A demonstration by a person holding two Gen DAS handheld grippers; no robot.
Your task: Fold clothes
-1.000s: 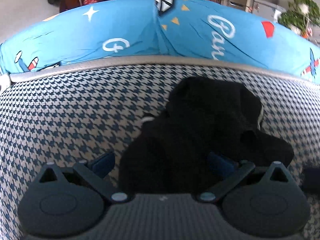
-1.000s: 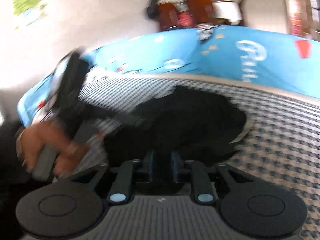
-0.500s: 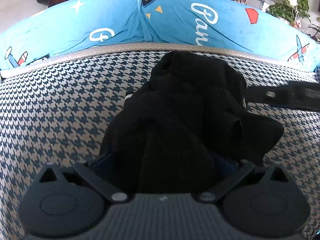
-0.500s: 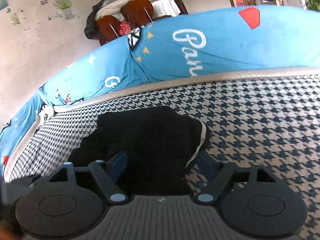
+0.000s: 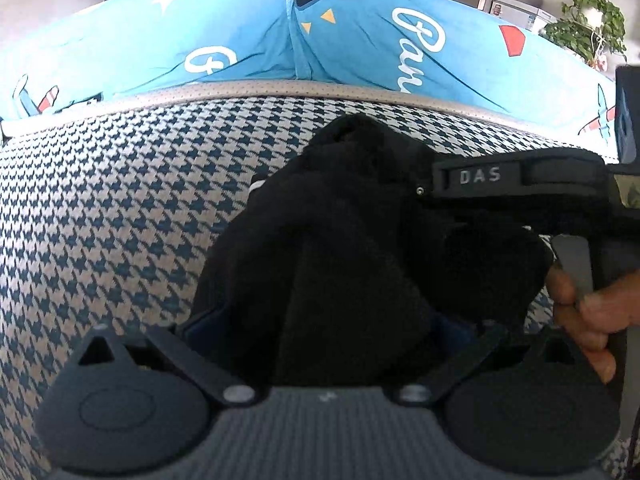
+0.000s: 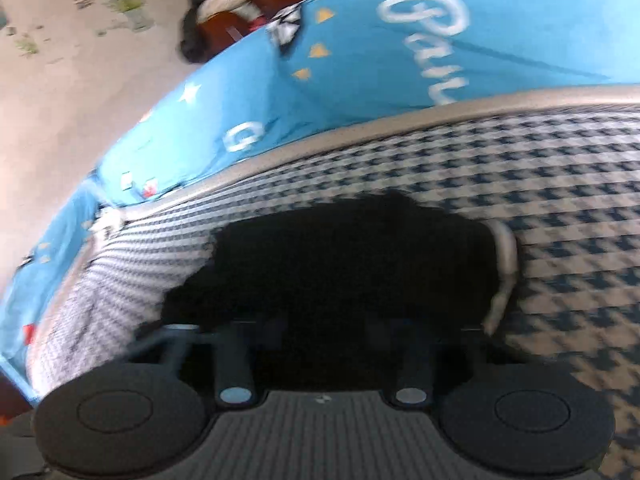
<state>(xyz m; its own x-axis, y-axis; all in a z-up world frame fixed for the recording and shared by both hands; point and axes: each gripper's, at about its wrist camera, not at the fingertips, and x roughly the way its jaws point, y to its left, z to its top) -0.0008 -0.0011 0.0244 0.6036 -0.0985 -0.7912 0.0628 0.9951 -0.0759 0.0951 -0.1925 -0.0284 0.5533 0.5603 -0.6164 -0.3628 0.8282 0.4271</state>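
The black garment (image 5: 352,248) lies bunched on the houndstooth cushion (image 5: 120,208), left claw (image 5: 324,332) spread around its near edge, right claw (image 6: 328,332) too blurred to tell — it needs spreading flat.

The left gripper (image 5: 320,332) sits low, its two blue-padded fingers spread wide apart with dark cloth bunched between them. In the left wrist view the right gripper's body (image 5: 516,178) reaches in level from the right edge, and the person's right hand (image 5: 588,312) wraps its handle, fingers curled on the trigger. The right gripper (image 6: 326,332) has its fingers partly closed, their tips lost in blur.
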